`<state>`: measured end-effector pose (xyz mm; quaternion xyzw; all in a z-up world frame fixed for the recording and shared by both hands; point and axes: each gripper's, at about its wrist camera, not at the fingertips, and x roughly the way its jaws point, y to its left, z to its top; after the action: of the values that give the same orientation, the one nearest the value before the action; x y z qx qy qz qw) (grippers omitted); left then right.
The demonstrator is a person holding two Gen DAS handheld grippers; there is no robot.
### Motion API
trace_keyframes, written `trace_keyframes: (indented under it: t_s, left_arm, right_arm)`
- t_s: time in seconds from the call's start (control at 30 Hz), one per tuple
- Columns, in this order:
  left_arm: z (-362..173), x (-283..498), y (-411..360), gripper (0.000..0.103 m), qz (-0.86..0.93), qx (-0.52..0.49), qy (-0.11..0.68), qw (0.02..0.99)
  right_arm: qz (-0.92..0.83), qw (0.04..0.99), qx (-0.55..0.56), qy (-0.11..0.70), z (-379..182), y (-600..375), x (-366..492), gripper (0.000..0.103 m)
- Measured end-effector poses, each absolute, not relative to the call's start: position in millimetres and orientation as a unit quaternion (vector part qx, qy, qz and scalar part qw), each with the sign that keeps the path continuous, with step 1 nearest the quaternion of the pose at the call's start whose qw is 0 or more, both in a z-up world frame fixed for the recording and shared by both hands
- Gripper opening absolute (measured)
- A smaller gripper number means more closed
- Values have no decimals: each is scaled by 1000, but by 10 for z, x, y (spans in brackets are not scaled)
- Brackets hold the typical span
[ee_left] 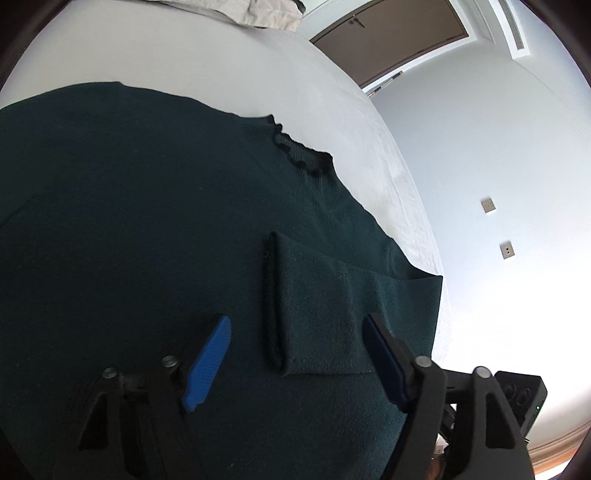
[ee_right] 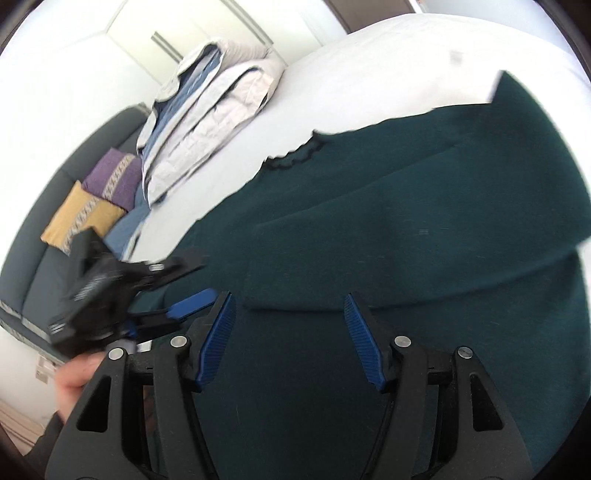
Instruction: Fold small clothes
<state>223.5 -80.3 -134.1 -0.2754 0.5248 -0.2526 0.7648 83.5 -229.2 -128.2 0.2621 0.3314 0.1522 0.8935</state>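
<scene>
A dark green sweater [ee_left: 147, 229] lies spread flat on a white bed [ee_left: 221, 66], its scalloped neckline [ee_left: 303, 155] toward the far side. One sleeve [ee_left: 321, 314] is folded across the body, and its cuff edge lies below the gap of my left gripper [ee_left: 295, 323], which is open and grips nothing. In the right wrist view the sweater [ee_right: 406, 229] fills the frame with a folded layer over the body. My right gripper [ee_right: 288, 299] is open just above the cloth, empty. The left gripper [ee_right: 192, 284] shows blurred at the left, held by a hand [ee_right: 74, 373].
A stack of folded pale and blue textiles [ee_right: 207, 114] sits at the bed's far left. Beyond it is a dark sofa [ee_right: 33, 280] with a purple cushion [ee_right: 114, 177] and a yellow cushion [ee_right: 81, 218]. A brown door [ee_left: 388, 33] and wall sockets [ee_left: 488, 205] lie past the bed edge.
</scene>
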Motion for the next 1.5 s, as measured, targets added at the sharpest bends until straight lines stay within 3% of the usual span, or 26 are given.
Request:
trace_keyframes:
  t_s: [0.03, 0.13, 0.2, 0.27, 0.3, 0.6, 0.77, 1.2, 1.3, 1.37, 1.43, 1.5]
  left_arm:
    - [-1373, 2254, -880, 62, -252, -265, 530, 765]
    - [-1460, 2358, -1087, 56, -244, -231, 547, 767]
    - [-1461, 2386, -1143, 43, -232, -210, 546, 777]
    - [-1445, 2406, -1137, 11, -229, -206, 546, 779]
    - [-1447, 2412, -1134, 9, -233, -205, 545, 779]
    - [-1113, 2302, -830, 8, -228, -169, 481, 830]
    - [-1185, 2418, -526, 8, -197, -182, 475, 838]
    - [-1332, 2467, -458, 8, -188, -165, 456, 854]
    - [-1406, 2486, -452, 8, -188, -173, 456, 853]
    - [-1415, 2494, -461, 8, -190, -171, 450, 856]
    - [-1400, 2485, -464, 8, -193, -169, 440, 861]
    - [-1400, 2483, -475, 8, -192, -165, 430, 866]
  right_arm:
    - [150, 893, 274, 324, -1246, -2430, 754, 60]
    - [140, 887, 314, 308, -1200, -2775, 565, 60]
    - [130, 888, 324, 300, -1180, -2938, 474, 60]
    - [122, 889, 328, 296, -1189, -3057, 400, 60]
    - [119, 889, 330, 295, -1192, -3107, 367, 60]
    - [76, 892, 355, 270, -1125, -3631, 175, 60]
    - [37, 890, 372, 261, -1031, -4043, 249, 60]
    - [-15, 882, 330, 337, -1003, -4485, 1395, 58]
    - [-17, 877, 317, 360, -1113, -4449, 1650, 46]
    - [-27, 877, 301, 372, -1179, -4427, 1777, 22]
    - [-35, 882, 282, 377, -1201, -4385, 1846, 7]
    - [-44, 888, 260, 376, -1195, -4330, 1862, 6]
